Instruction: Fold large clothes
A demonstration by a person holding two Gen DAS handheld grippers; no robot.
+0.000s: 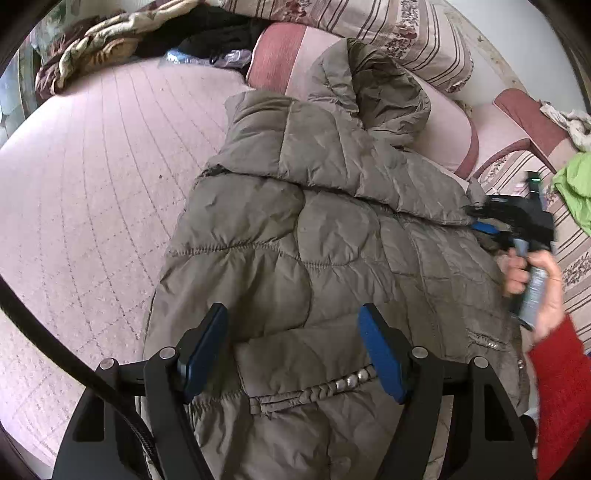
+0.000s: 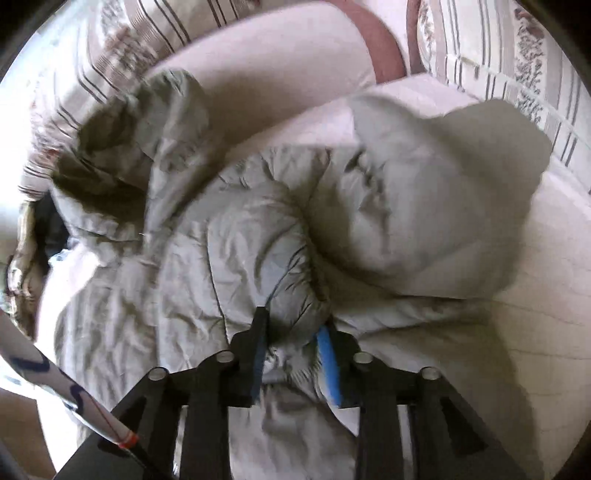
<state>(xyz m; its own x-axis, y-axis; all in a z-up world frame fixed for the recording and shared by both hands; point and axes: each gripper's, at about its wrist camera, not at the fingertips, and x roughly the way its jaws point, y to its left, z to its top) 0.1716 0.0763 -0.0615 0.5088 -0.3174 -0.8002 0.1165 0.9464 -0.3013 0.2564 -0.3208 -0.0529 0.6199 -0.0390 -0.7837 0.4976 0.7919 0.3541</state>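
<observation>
A grey-brown quilted puffer jacket (image 1: pixel 314 229) lies on the pink bed sheet (image 1: pixel 103 177), hood (image 1: pixel 373 81) toward the pillows. My left gripper (image 1: pixel 293 325) is open and empty, hovering just above the jacket's lower part near a studded pocket trim (image 1: pixel 347 380). My right gripper (image 1: pixel 476 221) is at the jacket's right edge, held by a hand in a red sleeve. In the right wrist view the right gripper (image 2: pixel 295 325) is shut on a bunched fold of the jacket (image 2: pixel 258 229), with the sleeve (image 2: pixel 424 206) spread to the right.
Striped floral pillows (image 1: pixel 399 33) and a pink bolster (image 1: pixel 280 55) lie at the head of the bed. A patterned blanket (image 1: pixel 92 48) and dark clothes (image 1: pixel 210 33) sit far left. A green garment (image 1: pixel 576 184) lies at the right.
</observation>
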